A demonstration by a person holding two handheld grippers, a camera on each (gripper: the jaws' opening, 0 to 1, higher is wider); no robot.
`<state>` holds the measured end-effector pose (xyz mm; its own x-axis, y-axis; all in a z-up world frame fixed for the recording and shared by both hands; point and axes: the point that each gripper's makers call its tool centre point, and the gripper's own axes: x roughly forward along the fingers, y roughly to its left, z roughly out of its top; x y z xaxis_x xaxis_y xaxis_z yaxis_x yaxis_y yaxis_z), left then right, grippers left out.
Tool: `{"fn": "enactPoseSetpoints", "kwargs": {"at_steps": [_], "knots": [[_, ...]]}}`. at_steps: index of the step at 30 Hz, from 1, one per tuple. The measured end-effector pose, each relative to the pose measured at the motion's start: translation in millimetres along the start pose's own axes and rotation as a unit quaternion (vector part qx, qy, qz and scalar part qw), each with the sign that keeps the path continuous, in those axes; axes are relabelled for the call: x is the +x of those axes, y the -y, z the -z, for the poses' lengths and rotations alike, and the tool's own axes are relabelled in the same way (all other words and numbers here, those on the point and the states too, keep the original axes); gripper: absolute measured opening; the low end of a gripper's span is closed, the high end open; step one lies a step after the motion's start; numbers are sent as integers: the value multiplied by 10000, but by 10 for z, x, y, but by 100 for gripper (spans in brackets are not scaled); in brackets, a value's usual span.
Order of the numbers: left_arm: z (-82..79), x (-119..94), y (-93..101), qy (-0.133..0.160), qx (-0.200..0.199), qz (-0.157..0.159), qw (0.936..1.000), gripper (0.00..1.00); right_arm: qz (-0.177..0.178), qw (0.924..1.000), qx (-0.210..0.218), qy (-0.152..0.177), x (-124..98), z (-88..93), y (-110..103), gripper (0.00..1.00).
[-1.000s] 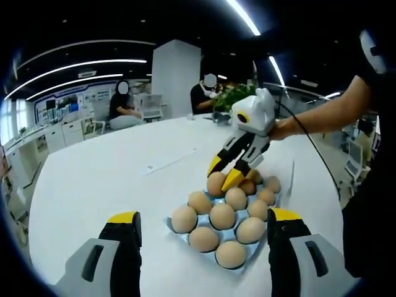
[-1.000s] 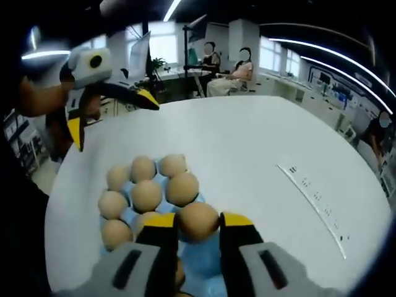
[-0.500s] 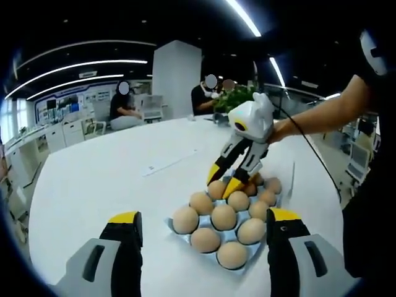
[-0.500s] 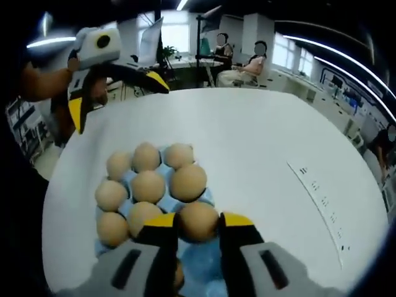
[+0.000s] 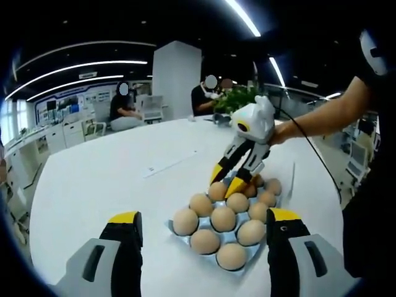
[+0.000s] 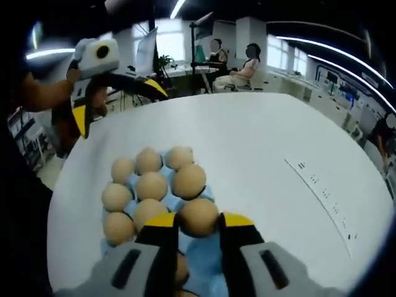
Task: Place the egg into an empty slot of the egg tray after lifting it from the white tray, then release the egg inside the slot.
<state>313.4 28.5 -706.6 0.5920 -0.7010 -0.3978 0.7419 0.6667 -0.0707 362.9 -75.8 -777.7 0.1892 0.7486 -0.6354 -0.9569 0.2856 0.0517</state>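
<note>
A light blue egg tray (image 5: 175,226) lies on the white table with several brown eggs in its slots. In the left gripper view, my right gripper (image 5: 226,179) reaches down from the right to the tray's far row, its yellow tips around an egg (image 5: 216,192). The right gripper view shows my right gripper (image 6: 198,218) shut on that egg (image 6: 198,216), low over the tray (image 6: 207,260). My left gripper (image 5: 204,216) hangs open before the tray's near edge, holding nothing. It appears again as the left gripper (image 6: 117,104), open, beyond the tray.
The round white table (image 5: 93,179) has bare room to the left of the tray. A printed strip (image 5: 170,162) lies on it, also seen as the strip (image 6: 322,195). A person's arm (image 5: 328,114) comes in from the right. People sit at desks far behind.
My right gripper has come down a little with the egg, onto the tray's far row, its jaws at the same width. The left gripper has stayed still and open.
</note>
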Motion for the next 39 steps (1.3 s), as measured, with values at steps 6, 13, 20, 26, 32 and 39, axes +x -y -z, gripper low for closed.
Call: {"fn": "enactPoseSetpoints", "kwargs": {"at_steps": [6,13,20,26,32,39], "knots": [[-28,36,28,0,15,14,10000,82,148,9990,243,344,-165,-19,53,26],[-65,85,67,11,27,16,10000,82,373,9969,525,462,-422,166,120,26],[-82,134,89,-23,57,-27,10000,83,726,9925,758,624,-763,352,246,27],[-96,169,137,-34,66,-33,10000,83,1164,9851,1065,680,-1144,653,399,26],[-115,223,207,-37,74,-10,10000,83,1542,9765,1387,592,-1516,1027,495,26],[-144,287,288,-43,103,39,9999,83,1902,9695,1470,472,-1807,1281,578,26]]}}
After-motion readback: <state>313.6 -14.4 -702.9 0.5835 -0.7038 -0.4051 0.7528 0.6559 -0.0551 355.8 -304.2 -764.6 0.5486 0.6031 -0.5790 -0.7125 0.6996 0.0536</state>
